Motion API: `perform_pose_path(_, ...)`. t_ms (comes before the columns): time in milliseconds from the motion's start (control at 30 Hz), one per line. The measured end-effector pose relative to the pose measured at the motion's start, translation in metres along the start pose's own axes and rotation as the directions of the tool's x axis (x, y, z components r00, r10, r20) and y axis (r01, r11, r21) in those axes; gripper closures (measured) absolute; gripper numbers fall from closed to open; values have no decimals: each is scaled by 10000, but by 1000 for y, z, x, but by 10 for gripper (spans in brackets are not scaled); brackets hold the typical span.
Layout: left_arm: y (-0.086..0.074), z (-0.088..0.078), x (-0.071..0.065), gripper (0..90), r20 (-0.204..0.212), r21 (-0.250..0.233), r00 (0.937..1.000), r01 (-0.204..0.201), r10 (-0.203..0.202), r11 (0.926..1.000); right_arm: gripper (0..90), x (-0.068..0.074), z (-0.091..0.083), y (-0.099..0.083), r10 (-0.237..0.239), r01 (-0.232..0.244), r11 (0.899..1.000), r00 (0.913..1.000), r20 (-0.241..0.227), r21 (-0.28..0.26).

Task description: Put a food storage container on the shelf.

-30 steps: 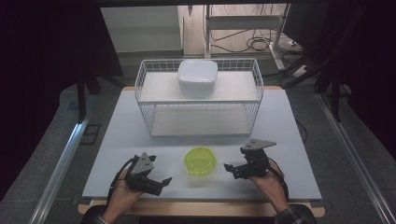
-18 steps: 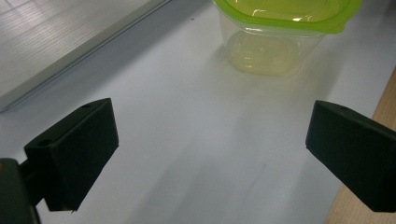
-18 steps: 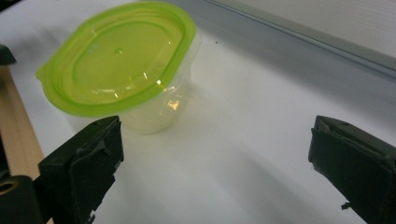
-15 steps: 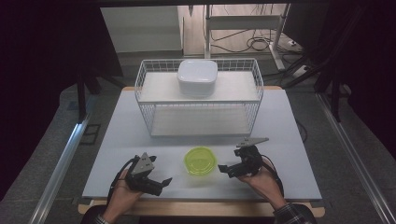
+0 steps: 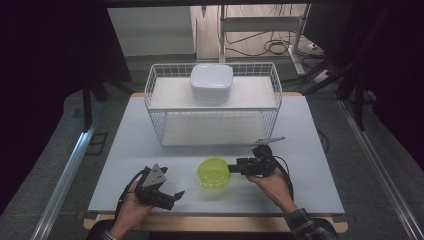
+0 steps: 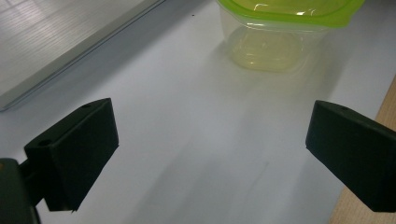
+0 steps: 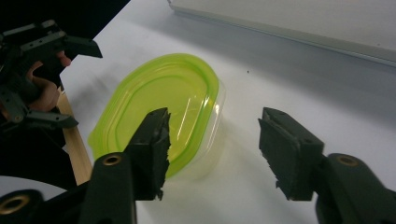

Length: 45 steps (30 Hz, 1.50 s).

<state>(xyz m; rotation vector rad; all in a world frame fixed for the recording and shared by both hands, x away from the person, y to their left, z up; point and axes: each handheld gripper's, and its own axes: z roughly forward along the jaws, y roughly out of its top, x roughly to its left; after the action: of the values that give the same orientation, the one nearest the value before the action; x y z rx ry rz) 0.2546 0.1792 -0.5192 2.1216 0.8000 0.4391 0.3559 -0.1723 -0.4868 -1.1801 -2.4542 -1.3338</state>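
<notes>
Lime-green lidded container (image 5: 214, 172): a clear plastic tub with a translucent green lid, standing upright on the white table (image 5: 320, 150), near the front edge and about midway between your two hands. From the tub, the white wire rack (image 5: 272, 102) stands at 12 o'clock, well apart, with a white lidded box (image 5: 210, 83) on its upper shelf.

Right gripper (image 5: 232, 167): at 3 o'clock of the tub, pointing towards it. In the right gripper view its jaws have just been closing and now stand at a middling gap. One finger (image 7: 152, 147) overlaps the lid's near rim; the other finger (image 7: 287, 151) stands off over bare table. Whether the first finger touches the tub you cannot tell; nothing is clamped yet.

Left gripper (image 5: 172, 196): at 8 o'clock of the tub, low over the table, jaws spread wide with only bare table between them. In the left gripper view the tub (image 6: 275, 32) sits ahead of it, apart.

Step in hand, by judgement: the approach for a grasp on the tub with your right gripper, not yet completed.

Next move calls for: bring the rim or side wall squarely between both pads before closing further. The wall looks thin and slick, so an off-centre pinch may push the tub along the table rather than grip it.
</notes>
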Motion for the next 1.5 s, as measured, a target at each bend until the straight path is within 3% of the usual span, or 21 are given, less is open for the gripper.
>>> perform_pose_path(200,0,0,0,23,11,2,10000,-22,22,10000,546,-6,14,9,604,-592,9977,9975,-368,343)
perform_pose_path(400,0,0,0,23,23,46,10000,-96,96,9999,647,-8,23,12,874,-836,9943,9946,-561,665)
perform_pose_path(433,0,0,-1,23,32,58,9999,-110,110,9999,706,-9,24,12,1092,-1046,9920,9919,-656,707)
perform_pose_path(467,0,0,-1,23,32,58,9999,-110,110,9999,706,-9,24,12,1092,-1046,9920,9919,-656,707)
perform_pose_path(500,0,0,-1,23,35,67,9999,-121,121,9999,750,-11,25,13,1472,-1401,9865,9855,-848,844)
perform_pose_path(567,0,0,-1,23,27,82,9999,-137,137,9999,794,-13,26,14,1800,-1687,9804,9771,-1137,1020)
perform_pose_path(700,0,0,-1,23,14,80,9999,-153,153,9999,803,-12,28,16,1832,-1681,9785,9746,-1288,1191)
perform_pose_path(733,0,0,-1,23,7,81,9999,-153,153,9999,807,-12,28,17,1871,-1705,9776,9724,-1392,1232)
perform_pose_path(767,0,0,-1,23,10,82,9999,-158,158,9998,813,-12,27,17,2033,-1830,9747,9646,-1680,1287)
perform_pose_path(867,0,0,-1,23,14,84,9999,-156,156,9998,815,-11,26,17,2036,-1829,9748,9633,-1747,1277)
perform_pose_path(1200,0,0,-1,23,-21,62,9999,-156,157,9999,818,-10,20,18,2041,-1904,9778,9600,-1919,873)
perform_pose_path(1500,1,-1,-1,23,-36,29,9999,-125,125,9999,819,-10,5,24,2087,-2071,9779,9536,-2170,305)
